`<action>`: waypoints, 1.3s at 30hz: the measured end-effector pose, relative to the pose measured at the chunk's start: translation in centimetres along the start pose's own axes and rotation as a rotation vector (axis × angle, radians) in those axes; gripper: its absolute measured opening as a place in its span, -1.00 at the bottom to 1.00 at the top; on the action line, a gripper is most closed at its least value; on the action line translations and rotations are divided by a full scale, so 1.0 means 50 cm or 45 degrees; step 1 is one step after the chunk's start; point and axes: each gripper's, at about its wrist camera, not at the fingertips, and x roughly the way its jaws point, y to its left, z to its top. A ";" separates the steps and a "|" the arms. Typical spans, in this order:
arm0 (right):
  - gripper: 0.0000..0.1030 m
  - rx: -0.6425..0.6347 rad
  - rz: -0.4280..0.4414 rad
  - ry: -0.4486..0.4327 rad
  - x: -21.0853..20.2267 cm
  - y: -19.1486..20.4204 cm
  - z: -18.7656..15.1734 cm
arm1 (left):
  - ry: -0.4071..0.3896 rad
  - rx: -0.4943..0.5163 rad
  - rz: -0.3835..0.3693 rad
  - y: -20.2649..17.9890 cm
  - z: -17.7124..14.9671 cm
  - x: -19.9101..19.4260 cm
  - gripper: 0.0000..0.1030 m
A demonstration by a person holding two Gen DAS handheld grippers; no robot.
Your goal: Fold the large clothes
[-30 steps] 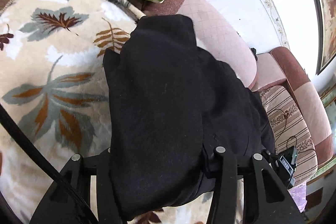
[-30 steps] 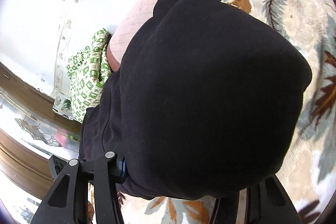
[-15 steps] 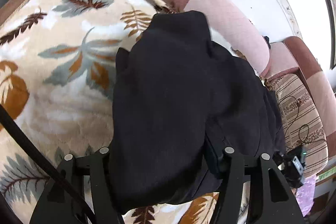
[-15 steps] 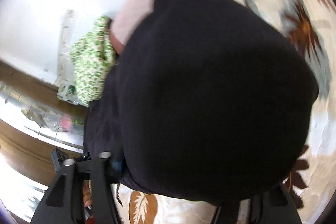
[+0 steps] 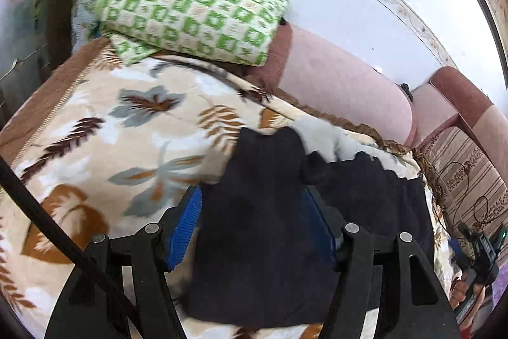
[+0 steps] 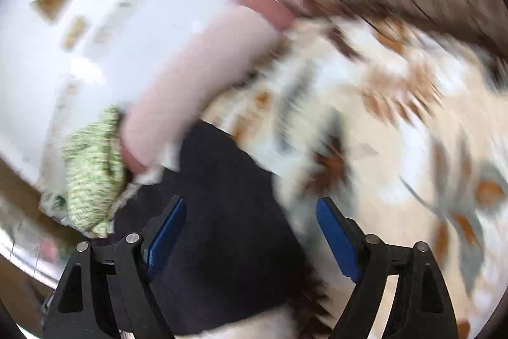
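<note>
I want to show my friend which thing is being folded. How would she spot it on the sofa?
Find the pink sofa covered by a cream blanket with brown and grey leaves. On the blanket's near part, between the left claw's blue pads, lies a black garment. It is the only plain dark thing there; the folded cloth at the far end is green-and-white checked.

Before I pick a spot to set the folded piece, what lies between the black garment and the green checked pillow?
In the left wrist view, only leaf-print blanket lies between the black garment and the green checked pillow.
</note>
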 end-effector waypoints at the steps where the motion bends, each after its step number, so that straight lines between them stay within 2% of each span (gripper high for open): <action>1: 0.28 -0.037 0.084 0.029 0.023 0.030 -0.003 | 0.009 0.007 -0.014 -0.018 0.001 0.014 0.25; 4: 0.20 -0.111 0.385 0.220 0.131 0.126 -0.031 | 0.054 0.046 -0.082 -0.074 0.012 0.087 0.26; 5: 0.19 -0.138 0.461 0.313 0.174 0.153 -0.051 | 0.073 0.074 -0.093 -0.089 0.013 0.122 0.26; 6: 0.19 -0.191 0.484 0.405 0.225 0.183 -0.072 | 0.083 0.086 -0.092 -0.094 0.011 0.147 0.26; 8: 0.18 -0.326 0.410 0.478 0.302 0.215 -0.108 | 0.120 0.110 -0.033 -0.097 0.009 0.211 0.26; 10: 0.11 -0.416 0.330 0.459 0.344 0.227 -0.111 | 0.179 0.142 0.091 -0.090 0.012 0.270 0.26; 11: 0.03 -0.420 0.307 0.443 0.353 0.225 -0.105 | 0.198 0.127 0.111 -0.085 0.014 0.284 0.28; 12: -0.09 -0.371 0.292 0.423 0.359 0.209 -0.089 | 0.222 0.092 0.136 -0.074 0.019 0.300 0.28; 14: -0.15 -0.246 0.220 0.333 0.359 0.159 -0.045 | 0.238 0.038 0.217 -0.052 0.024 0.319 0.29; 15: -0.22 -0.204 0.185 0.277 0.343 0.120 -0.027 | 0.242 0.015 0.229 -0.039 0.025 0.329 0.37; 16: -0.28 -0.145 0.157 0.236 0.338 0.087 -0.009 | 0.255 -0.013 0.213 -0.026 0.025 0.337 0.40; 17: -0.48 -0.047 0.124 0.212 0.335 0.039 0.012 | 0.277 -0.072 0.181 -0.007 0.024 0.347 0.41; 18: -0.78 0.033 0.120 0.206 0.331 0.000 0.028 | 0.285 -0.107 0.154 0.006 0.023 0.348 0.42; 19: -0.79 0.114 0.106 0.184 0.324 -0.039 0.041 | 0.285 -0.127 0.133 0.013 0.024 0.348 0.43; 20: -0.79 0.174 0.034 0.139 0.308 -0.075 0.052 | 0.278 -0.133 0.121 0.015 0.023 0.347 0.44; 22: -0.65 0.283 -0.063 0.083 0.293 -0.119 0.073 | 0.263 -0.114 0.125 0.007 0.020 0.342 0.44; 23: -0.40 0.373 -0.116 0.066 0.283 -0.159 0.078 | 0.254 -0.099 0.124 0.001 0.020 0.339 0.44; 24: -0.05 0.422 -0.129 0.057 0.276 -0.180 0.082 | 0.248 -0.093 0.122 0.000 0.020 0.334 0.44; 25: 0.02 0.465 -0.149 0.046 0.265 -0.197 0.084 | 0.236 -0.089 0.119 -0.002 0.021 0.326 0.44; 27: 0.02 0.452 -0.191 0.009 0.241 -0.200 0.099 | 0.190 -0.088 0.135 -0.011 0.024 0.299 0.44; 29: 0.02 0.341 -0.256 -0.064 0.199 -0.175 0.121 | 0.120 -0.069 0.185 -0.026 0.025 0.263 0.44; 32: 0.10 0.172 -0.329 -0.167 0.146 -0.109 0.132 | -0.044 0.023 0.316 -0.073 0.020 0.181 0.44; 35: 0.30 0.077 -0.309 -0.255 0.077 -0.049 0.110 | -0.200 0.102 0.412 -0.123 0.007 0.097 0.46; 39: 0.48 -0.049 -0.196 -0.273 0.011 0.048 0.076 | -0.465 0.217 0.524 -0.172 -0.051 -0.036 0.82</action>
